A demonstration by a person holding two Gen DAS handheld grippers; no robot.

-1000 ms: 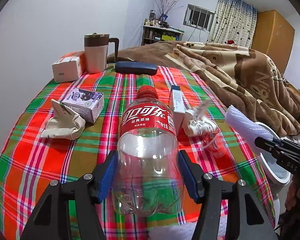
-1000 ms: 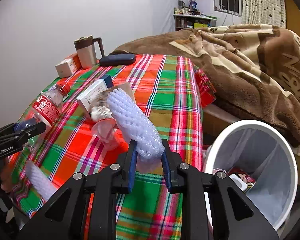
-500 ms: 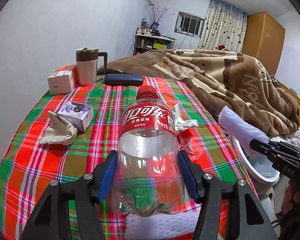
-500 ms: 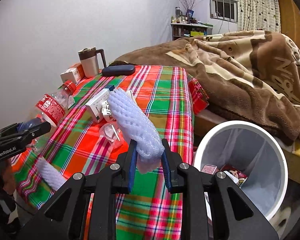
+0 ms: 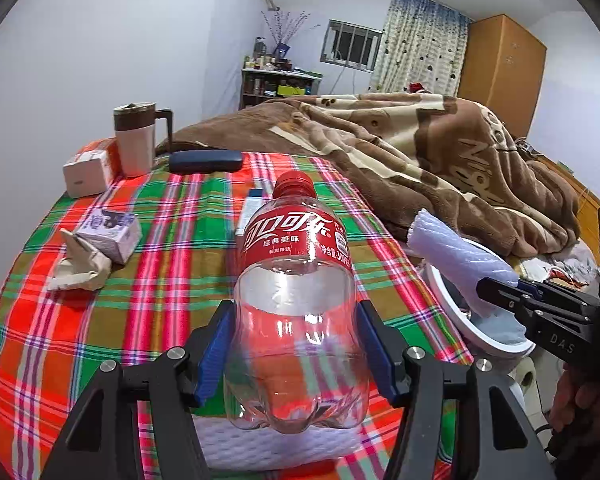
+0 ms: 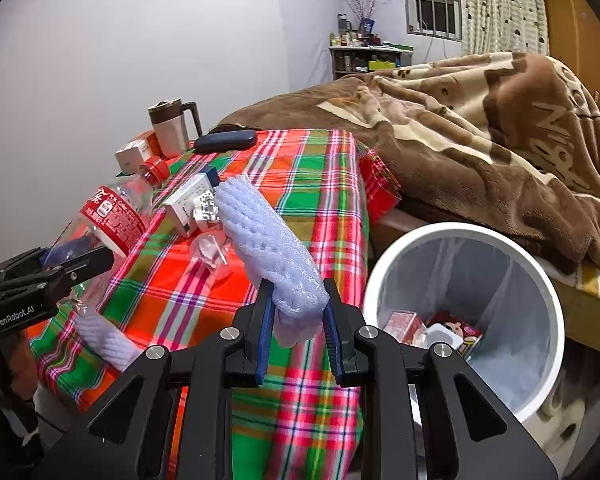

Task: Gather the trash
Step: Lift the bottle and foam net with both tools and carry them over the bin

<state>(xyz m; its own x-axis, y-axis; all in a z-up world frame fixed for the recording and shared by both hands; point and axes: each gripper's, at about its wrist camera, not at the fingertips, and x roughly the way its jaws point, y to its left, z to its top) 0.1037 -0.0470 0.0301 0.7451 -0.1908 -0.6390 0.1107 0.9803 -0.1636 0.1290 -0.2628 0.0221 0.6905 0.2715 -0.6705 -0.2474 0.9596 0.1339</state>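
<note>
Blue-padded jaws of the left gripper [image 5: 296, 354] clamp the clear lower body of an empty Coca-Cola bottle [image 5: 296, 280], red cap pointing away, tilted over the near edge of the table. The right gripper [image 6: 298, 320] is squeezed nearly shut on one end of a white foam fruit net [image 6: 268, 244], which slants up and to the left from the pads, held above the gap between the table and a white trash bin [image 6: 540, 280]. Both tools point downward at a slant; part of a hand [image 5: 580, 404] shows beneath the right one in the left wrist view.

A red, green and orange plaid tablecloth [image 5: 172, 240] covers the table, which stands against a white wall with a brown blanket [image 5: 440, 160] heaped on a bed behind it. The bin stands on the floor at the table's right, lined with a bag and already containing a few packages.

Still on the cloth: a second foam net [image 6: 104, 338] at the near edge, a small purple carton [image 5: 114, 228] with crumpled paper [image 5: 80, 272] against it, a white box [image 6: 188, 200], a dark blue case [image 5: 206, 161], a brown-lidded mug [image 5: 136, 140] and an orange-and-white box [image 5: 90, 172] at the far end.
</note>
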